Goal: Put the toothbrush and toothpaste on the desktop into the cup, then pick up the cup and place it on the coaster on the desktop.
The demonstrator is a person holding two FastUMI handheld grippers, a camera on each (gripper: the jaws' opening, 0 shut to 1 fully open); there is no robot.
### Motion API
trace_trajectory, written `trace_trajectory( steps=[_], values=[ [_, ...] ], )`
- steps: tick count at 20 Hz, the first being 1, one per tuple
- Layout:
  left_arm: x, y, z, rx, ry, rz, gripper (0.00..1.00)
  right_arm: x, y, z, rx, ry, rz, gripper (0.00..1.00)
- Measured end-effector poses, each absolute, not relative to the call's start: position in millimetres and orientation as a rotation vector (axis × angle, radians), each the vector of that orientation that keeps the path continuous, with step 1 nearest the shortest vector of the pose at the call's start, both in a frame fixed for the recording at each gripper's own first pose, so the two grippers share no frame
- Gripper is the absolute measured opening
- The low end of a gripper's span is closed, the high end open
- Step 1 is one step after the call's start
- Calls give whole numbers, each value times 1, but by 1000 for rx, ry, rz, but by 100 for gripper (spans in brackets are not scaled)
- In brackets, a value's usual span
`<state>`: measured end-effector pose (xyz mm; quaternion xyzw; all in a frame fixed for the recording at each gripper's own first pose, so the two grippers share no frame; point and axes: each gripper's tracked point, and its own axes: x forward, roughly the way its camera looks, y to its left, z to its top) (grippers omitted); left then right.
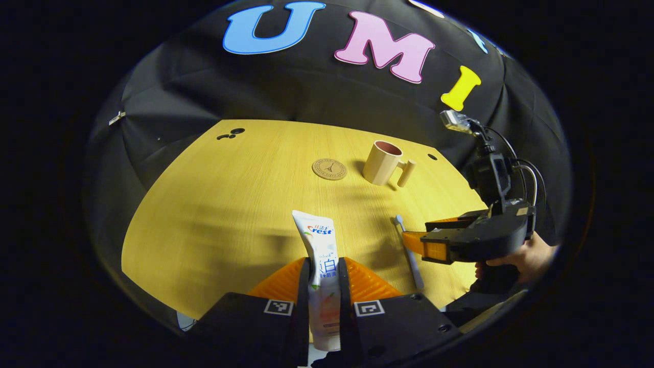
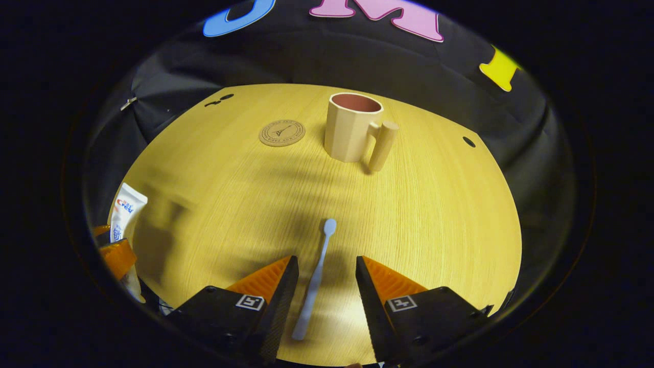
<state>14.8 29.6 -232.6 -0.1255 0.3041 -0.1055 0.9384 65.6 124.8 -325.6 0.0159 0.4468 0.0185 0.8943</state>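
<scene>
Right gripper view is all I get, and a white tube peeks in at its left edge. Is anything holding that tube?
Observer: Yes. In the left gripper view, the left gripper has both fingers pressed on the toothpaste.
Operator: And what carries the gripper I'm looking along?
Observer: A person's hand grips the right gripper from behind, with its fingers reaching over the toothbrush.
</scene>
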Motion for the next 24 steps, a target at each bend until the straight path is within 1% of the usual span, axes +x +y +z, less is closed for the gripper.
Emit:
trace_trajectory(
  steps=[2, 3, 6, 8, 9, 12, 13, 15, 16, 17, 18, 19, 20, 21, 22, 23, 24],
  values=[
    [10, 31, -233, -263, 624, -211, 29, 65, 125, -332, 38, 958, 28, 66],
    [7, 32, -232, -263, 627, -207, 29, 65, 126, -334, 39, 970, 24, 66],
    [1, 34, -234, -255, 629, -200, 29, 67, 125, -340, 35, 992, 15, 60],
    [-4, 37, -234, -255, 634, -196, 29, 67, 124, -346, 27, 1013, 1, 59],
    [-6, 38, -235, -258, 636, -192, 29, 67, 122, -348, 23, 1020, -8, 54],
    [-10, 42, -236, -263, 639, -177, 29, 67, 122, -352, 37, 1046, -28, 26],
    [-11, 44, -237, -262, 641, -170, 29, 67, 121, -349, 39, 1051, -27, 22],
    [-12, 45, -237, -261, 640, -161, 29, 63, 127, -354, 66, 1084, -1, 21],
    [-14, 46, -237, -262, 639, -157, 29, 59, 128, -349, 81, 1098, 1, 17],
    [-15, 45, -236, -264, 638, -155, 29, 60, 129, -352, 100, 1105, 5, 17],
    [-16, 45, -236, -268, 637, -154, 29, 60, 127, -351, 111, 1109, -2, 11],
    [-17, 44, -235, -272, 637, -152, 29, 60, 125, -351, 115, 1103, -8, 9],
    [-18, 42, -236, -275, 637, -150, 34, 59, 123, -348, 116, 1101, -10, 9],
    [-19, 42, -234, -275, 636, -148, 29, 57, 124, -349, 117, 1089, -4, 7],
    [-20, 40, -233, -276, 635, -147, 29, 55, 124, -346, 121, 1074, 10, 7],
    [-19, 39, -230, -279, 631, -148, 34, 55, 124, -342, 129, 1050, 22, 7],
    [-20, 36, -227, -284, 626, -150, 29, 55, 124, -336, 141, 1020, 32, 7]
  ],
)
